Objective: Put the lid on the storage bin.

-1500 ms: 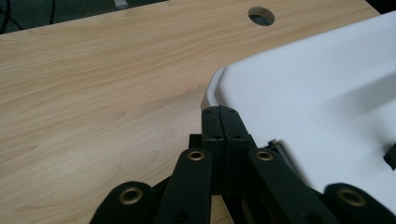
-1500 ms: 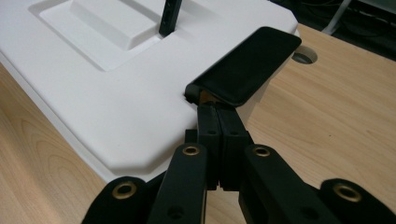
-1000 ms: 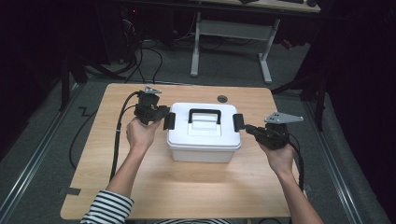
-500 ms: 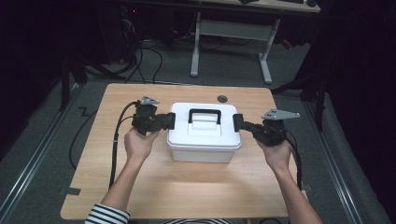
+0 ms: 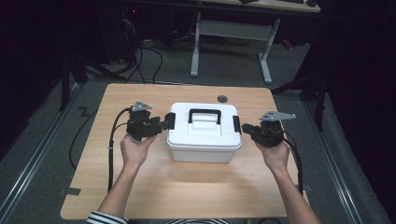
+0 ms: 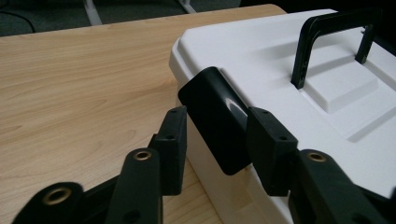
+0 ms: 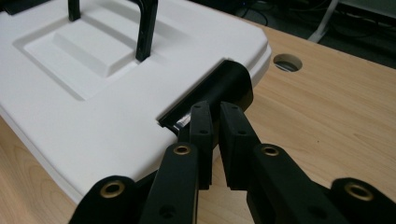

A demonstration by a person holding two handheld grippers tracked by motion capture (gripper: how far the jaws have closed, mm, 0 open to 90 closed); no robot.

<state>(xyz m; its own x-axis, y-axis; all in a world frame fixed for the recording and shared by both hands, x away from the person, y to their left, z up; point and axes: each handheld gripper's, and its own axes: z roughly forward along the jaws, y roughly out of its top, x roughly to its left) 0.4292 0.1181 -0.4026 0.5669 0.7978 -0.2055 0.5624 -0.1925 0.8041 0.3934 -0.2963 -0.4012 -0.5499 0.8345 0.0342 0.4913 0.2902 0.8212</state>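
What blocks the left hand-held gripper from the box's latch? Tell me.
Nothing visible. The left hand-held gripper has just been opening, and the black latch on the white box already sits between its jaws.

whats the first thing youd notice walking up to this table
A white lidded box with a black carry handle sits mid-table on the light wood table. A hand-held gripper flanks each end: the left gripper, its jaws just opening, straddles the black latch on the box's left end, while the right gripper, jaws nearly together, points at the latch on the right end.
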